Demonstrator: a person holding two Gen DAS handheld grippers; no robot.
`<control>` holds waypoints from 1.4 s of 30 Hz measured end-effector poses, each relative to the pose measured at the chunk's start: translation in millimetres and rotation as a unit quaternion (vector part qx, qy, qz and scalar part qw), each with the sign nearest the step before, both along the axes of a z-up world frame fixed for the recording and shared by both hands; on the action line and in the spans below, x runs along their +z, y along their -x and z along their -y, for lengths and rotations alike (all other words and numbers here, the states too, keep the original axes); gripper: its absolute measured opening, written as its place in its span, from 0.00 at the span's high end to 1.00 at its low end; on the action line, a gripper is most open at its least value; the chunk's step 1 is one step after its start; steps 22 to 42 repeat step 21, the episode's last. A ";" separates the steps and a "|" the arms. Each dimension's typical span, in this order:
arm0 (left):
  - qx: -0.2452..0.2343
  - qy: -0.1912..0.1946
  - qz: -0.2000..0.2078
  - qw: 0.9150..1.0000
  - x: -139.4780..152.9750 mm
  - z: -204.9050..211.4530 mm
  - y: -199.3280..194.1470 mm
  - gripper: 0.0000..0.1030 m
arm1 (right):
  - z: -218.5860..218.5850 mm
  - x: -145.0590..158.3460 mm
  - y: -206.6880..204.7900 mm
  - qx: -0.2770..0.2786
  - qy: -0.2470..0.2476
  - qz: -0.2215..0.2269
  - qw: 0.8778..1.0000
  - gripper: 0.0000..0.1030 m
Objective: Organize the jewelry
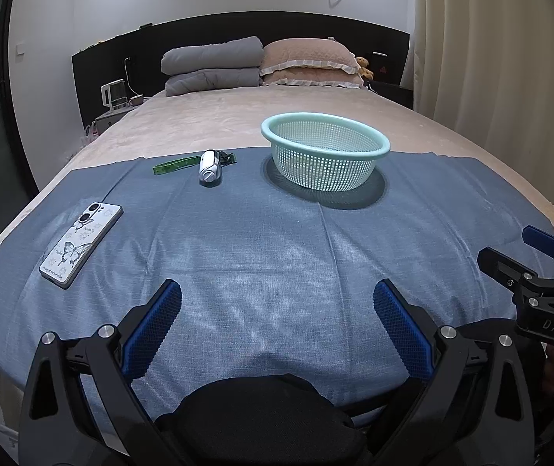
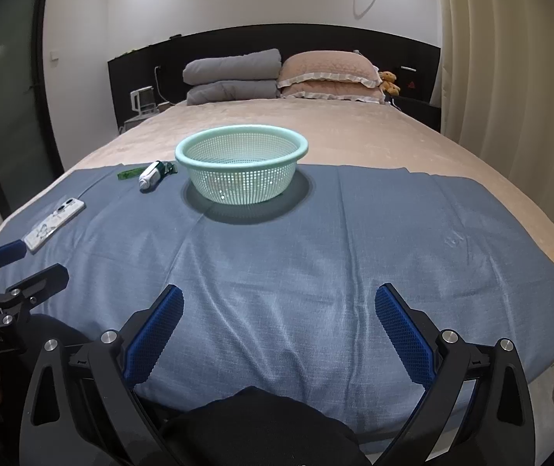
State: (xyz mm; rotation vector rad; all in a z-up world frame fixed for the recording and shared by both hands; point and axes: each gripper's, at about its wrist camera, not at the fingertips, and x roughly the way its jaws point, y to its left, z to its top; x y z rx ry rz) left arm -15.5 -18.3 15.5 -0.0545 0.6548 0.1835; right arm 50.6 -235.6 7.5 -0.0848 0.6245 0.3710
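Note:
A mint-green perforated basket (image 1: 325, 155) (image 2: 242, 169) stands on a blue cloth (image 1: 277, 256) (image 2: 315, 240) spread over the bed. Left of it lies a small white device with a green strap (image 1: 210, 167) (image 2: 150, 175). A phone in a white butterfly case (image 1: 82, 242) (image 2: 54, 223) lies at the cloth's left edge. My left gripper (image 1: 277, 299) hovers open over the near part of the cloth, with nothing between its blue pads. My right gripper (image 2: 278, 303) is open too, holding nothing, near the front edge. Each gripper shows at the edge of the other's view.
The bed has a beige cover (image 1: 207, 124), folded grey quilts (image 1: 211, 66) and pink pillows (image 1: 311, 62) at the dark headboard. A kettle (image 1: 113, 93) sits on the left nightstand. Curtains (image 2: 509, 77) hang at the right. A person's dark sleeve (image 1: 261, 419) is below the fingers.

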 end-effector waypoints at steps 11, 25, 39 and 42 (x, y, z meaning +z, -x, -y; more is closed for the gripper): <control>0.001 -0.001 0.001 1.000 0.4 1.3 0.1 0.06 | 0.4 0.7 1.1 0.001 0.000 0.002 1.000 0.08; -0.006 0.002 0.002 1.000 0.7 1.0 0.8 0.06 | 0.5 0.9 1.9 0.001 0.000 0.004 1.000 0.08; -0.006 0.002 0.002 1.000 0.7 1.0 0.8 0.06 | 0.5 0.9 1.9 0.001 0.000 0.004 1.000 0.08; -0.006 0.002 0.002 1.000 0.7 1.0 0.8 0.06 | 0.5 0.9 1.9 0.001 0.000 0.004 1.000 0.08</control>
